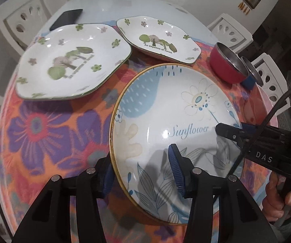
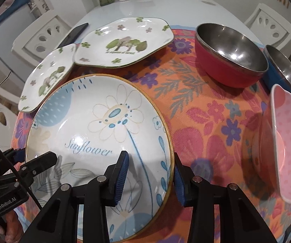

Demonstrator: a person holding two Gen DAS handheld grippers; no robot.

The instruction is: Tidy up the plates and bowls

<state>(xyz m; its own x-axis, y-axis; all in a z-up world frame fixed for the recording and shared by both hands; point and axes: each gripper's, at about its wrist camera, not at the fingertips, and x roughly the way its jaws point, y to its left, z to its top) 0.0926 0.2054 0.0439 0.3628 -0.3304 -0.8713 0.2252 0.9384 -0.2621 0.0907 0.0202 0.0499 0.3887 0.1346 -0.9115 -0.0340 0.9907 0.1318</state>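
Left hand-held gripper [image 1: 143, 172] and right hand-held gripper [image 2: 148, 179] each straddle opposite rims of the Sunflower plate [image 2: 96, 133], jaws part open, not clamped. Plate: round, gold-rimmed, blue floral, on floral tablecloth [image 2: 202, 121]. Beyond: two forest plates [image 1: 72, 60], red bowl [image 2: 228, 58].

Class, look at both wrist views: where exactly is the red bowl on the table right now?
The red bowl stands upright on the floral tablecloth at the far right, beside the blue bowl and right of the forest-print plates.
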